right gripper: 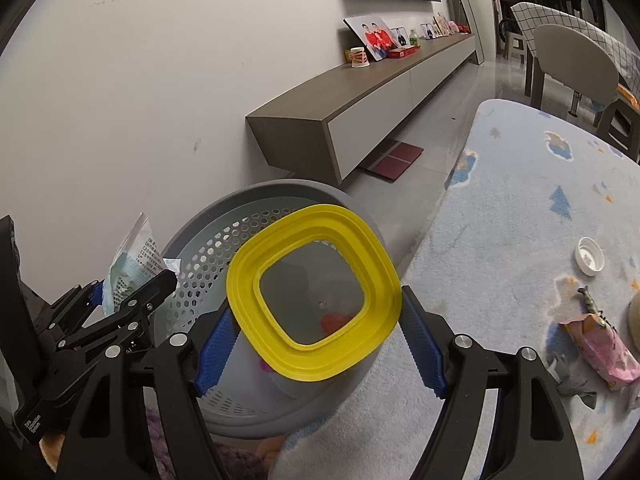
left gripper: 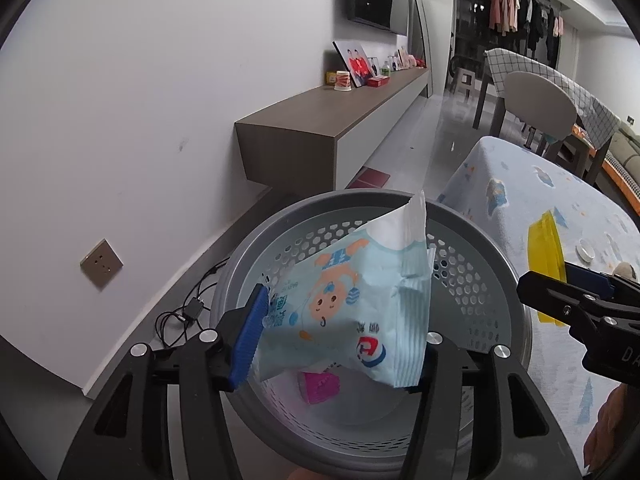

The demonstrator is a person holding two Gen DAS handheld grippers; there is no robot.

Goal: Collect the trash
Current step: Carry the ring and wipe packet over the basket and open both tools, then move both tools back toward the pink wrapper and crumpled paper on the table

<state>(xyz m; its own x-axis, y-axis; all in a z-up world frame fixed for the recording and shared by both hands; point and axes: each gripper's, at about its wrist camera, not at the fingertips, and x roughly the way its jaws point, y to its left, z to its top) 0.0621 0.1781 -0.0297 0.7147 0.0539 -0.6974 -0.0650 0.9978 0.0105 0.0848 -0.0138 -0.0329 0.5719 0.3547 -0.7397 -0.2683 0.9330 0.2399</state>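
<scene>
my left gripper (left gripper: 338,336) pinches a light, crinkly wet-wipe pack (left gripper: 344,300) by its sides, centre frame, above the grey perforated bin (left gripper: 500,280). my right gripper (right gripper: 316,336) clamps a stiff yellow lid (right gripper: 312,364) by its edges; it is probably slippery.

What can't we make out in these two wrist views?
- Bin floor: left view, hidden by the wipes pack; only a pink scrap shows.
- Bin contents: right view, covered by the yellow lid; a blurred red patch shows through.
- Wipes pack: right view, mostly behind the left gripper.
- Wrapper on the rug: print unreadable.
- Yellow lid: left view, partly hidden by the right gripper.
</scene>
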